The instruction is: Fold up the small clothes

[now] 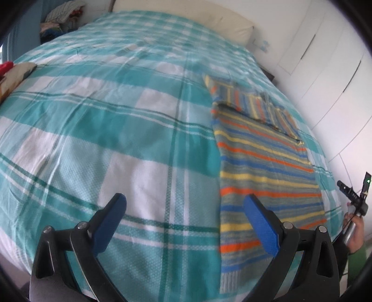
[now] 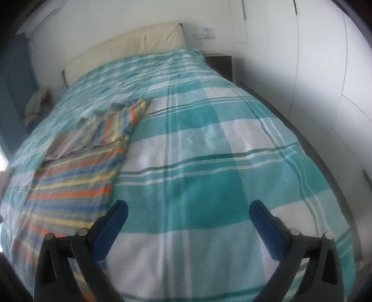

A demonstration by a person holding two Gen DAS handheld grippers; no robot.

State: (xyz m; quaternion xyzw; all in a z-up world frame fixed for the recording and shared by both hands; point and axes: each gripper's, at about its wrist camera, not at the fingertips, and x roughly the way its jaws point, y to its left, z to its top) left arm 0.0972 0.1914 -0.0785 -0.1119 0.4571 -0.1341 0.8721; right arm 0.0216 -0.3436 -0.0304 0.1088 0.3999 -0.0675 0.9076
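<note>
A striped knitted garment (image 1: 265, 172) in orange, blue, yellow and grey lies flat on the teal-and-white checked bedspread (image 1: 116, 130), its far end folded over itself. My left gripper (image 1: 186, 204) is open and empty, above the bedspread just left of the garment's near end. In the right wrist view the same garment (image 2: 79, 172) lies to the left. My right gripper (image 2: 188, 211) is open and empty above bare bedspread (image 2: 209, 162), to the right of the garment. The right-hand tool and the hand holding it (image 1: 353, 209) show at the left view's right edge.
A cream headboard (image 2: 130, 44) stands at the far end of the bed. White wardrobe doors (image 1: 325, 69) run along the right. A dark bedside table (image 2: 219, 62) stands by the headboard. A pile of clothes (image 1: 62, 16) sits far left. A patterned cushion (image 1: 11, 76) lies at the bed's left edge.
</note>
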